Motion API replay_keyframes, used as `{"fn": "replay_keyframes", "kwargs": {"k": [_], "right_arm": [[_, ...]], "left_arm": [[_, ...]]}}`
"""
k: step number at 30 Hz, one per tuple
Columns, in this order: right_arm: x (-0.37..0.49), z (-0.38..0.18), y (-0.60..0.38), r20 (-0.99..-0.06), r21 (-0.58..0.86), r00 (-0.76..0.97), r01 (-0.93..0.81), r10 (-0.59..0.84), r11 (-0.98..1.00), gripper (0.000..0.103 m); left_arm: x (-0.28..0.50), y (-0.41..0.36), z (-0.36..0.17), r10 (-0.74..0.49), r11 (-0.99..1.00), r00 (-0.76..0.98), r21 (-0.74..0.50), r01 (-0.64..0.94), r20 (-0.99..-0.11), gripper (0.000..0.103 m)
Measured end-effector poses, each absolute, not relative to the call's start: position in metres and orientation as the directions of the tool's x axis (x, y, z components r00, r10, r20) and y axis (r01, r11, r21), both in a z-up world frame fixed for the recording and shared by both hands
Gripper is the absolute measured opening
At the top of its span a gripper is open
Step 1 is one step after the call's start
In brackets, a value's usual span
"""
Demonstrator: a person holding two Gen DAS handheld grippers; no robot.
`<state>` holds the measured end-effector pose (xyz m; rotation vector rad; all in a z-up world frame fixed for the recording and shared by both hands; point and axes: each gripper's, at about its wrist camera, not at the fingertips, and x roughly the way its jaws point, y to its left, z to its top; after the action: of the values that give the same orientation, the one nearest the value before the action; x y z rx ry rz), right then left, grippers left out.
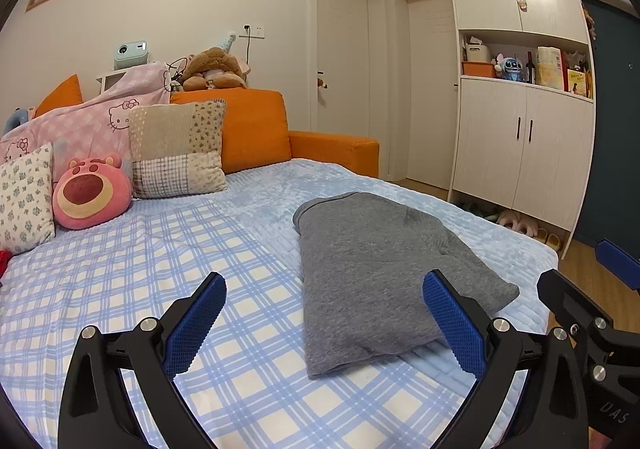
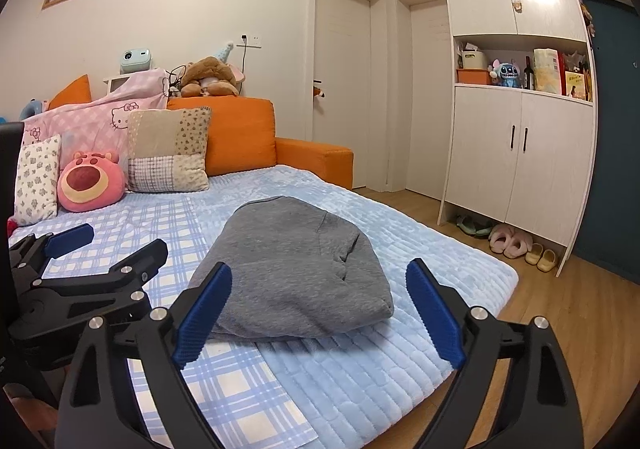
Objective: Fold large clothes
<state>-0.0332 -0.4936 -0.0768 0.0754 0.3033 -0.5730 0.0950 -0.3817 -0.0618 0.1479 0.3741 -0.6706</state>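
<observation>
A: Where's the sweater (image 2: 294,269)?

B: Folded into a compact gray bundle on the bed (image 2: 420,249), near its front edge, probably laid flat so the folds hold.

A: And the hands?

B: Both hover low, tilted slightly down. The left gripper (image 1: 324,323) and right gripper (image 2: 320,315) have fingers spread, holding nothing.

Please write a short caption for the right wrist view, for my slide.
Open right tool above a folded grey sweater on the bed, left tool alongside.
</observation>
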Motion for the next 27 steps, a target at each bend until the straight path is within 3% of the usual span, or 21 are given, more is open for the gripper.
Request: {"fn": "replay_keyframes", "kwargs": {"k": [15, 27], "right_arm": [[-0.034, -0.081, -0.506, -0.315, -0.014, 0.770, 0.581, -0.555, 0.814, 0.095], [-0.029, -0.080, -0.512, -0.308, -0.023, 0.768, 0.585, -0.562, 0.811, 0.095]], "left_arm": [[0.090, -0.374, -0.055, -0.562, 0.784, 0.740, 0.048, 0.619, -0.371, 0.100], [0.096, -0.359, -0.055, -0.566, 0.791, 0.727, -0.009, 0.612, -0.387, 0.100]]}}
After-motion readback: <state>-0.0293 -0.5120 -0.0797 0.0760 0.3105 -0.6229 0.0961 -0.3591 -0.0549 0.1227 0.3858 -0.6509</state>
